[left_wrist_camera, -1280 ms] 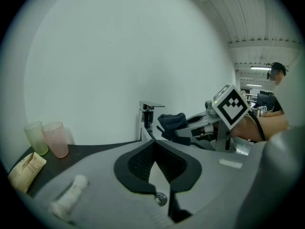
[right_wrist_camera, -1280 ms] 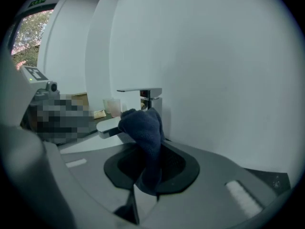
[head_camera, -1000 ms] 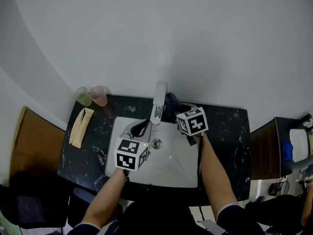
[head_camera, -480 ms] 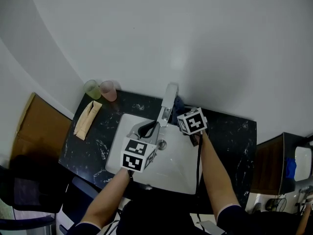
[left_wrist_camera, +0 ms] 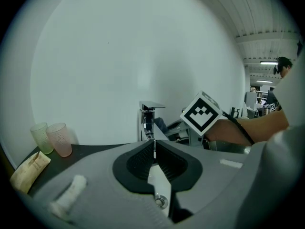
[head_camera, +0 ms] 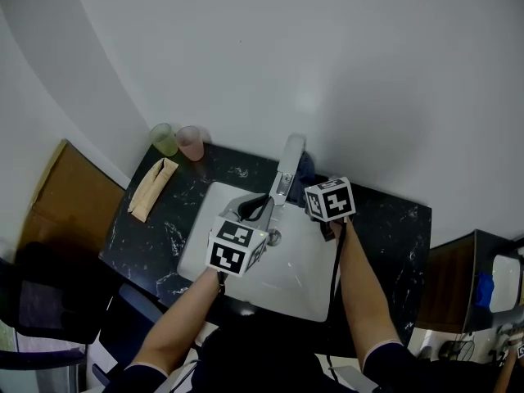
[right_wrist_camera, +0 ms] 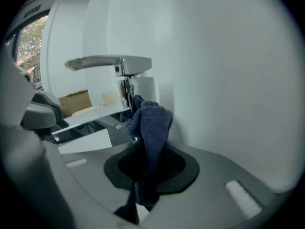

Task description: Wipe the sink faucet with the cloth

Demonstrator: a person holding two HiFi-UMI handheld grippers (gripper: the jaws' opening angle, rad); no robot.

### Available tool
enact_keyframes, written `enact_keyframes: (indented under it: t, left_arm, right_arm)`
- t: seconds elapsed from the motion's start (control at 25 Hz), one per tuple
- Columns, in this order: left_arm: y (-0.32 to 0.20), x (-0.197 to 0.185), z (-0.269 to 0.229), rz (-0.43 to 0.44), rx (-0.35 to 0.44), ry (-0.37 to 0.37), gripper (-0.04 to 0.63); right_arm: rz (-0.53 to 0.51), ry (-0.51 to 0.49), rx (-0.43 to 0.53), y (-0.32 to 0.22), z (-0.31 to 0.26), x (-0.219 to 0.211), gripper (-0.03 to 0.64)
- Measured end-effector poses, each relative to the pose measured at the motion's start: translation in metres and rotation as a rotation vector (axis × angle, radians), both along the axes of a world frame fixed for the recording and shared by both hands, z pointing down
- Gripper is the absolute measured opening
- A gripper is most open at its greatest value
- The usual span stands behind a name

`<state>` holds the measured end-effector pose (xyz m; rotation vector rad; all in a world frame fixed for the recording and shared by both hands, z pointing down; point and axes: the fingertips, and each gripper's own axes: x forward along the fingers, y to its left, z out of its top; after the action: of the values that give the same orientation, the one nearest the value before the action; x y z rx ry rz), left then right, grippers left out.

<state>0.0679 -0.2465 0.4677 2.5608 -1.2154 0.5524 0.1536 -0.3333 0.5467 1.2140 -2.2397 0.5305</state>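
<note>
A chrome faucet [head_camera: 288,169] stands at the back of the white sink [head_camera: 291,278]. My right gripper [head_camera: 313,183] is shut on a dark blue cloth [right_wrist_camera: 152,122]. The cloth bunches up out of the jaws and lies against the faucet's upright body [right_wrist_camera: 126,93], below its flat spout [right_wrist_camera: 97,62]. From the head view, the cloth [head_camera: 305,165] shows just right of the faucet. My left gripper [head_camera: 257,209] hovers over the basin in front of the spout. Its jaws [left_wrist_camera: 154,149] are shut with nothing between them, and the faucet [left_wrist_camera: 148,119] rises just beyond them.
The sink is set in a black marble counter [head_camera: 393,228] against a white wall. A green cup [head_camera: 164,139] and a pink cup [head_camera: 191,142] stand at the back left corner, with a tan packet [head_camera: 152,188] lying in front of them. A brown cabinet [head_camera: 61,199] stands at the left.
The right gripper with the cloth has moved left, closer to the faucet. The left gripper has stayed in front of the spout. The head view has shifted.
</note>
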Motion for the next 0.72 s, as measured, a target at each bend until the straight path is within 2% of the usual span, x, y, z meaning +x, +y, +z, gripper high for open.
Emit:
enact_keyframes:
  t: [0.4,0.56,0.72]
  left_arm:
    - [-0.001,0.0,0.0,-0.016,0.002,-0.018,0.008]
    - [-0.001,0.0,0.0,-0.018,0.004,-0.024,0.006]
    - [-0.001,0.0,0.0,-0.02,0.001,-0.027,0.006]
  right_arm:
    - [-0.068,-0.056,0.169,0.01,-0.073,-0.008,0.063]
    - [-0.086,-0.058,0.189,0.015,-0.084,-0.01,0.064]
    - [-0.08,-0.042,0.153,0.014,-0.071,-0.009,0.063]
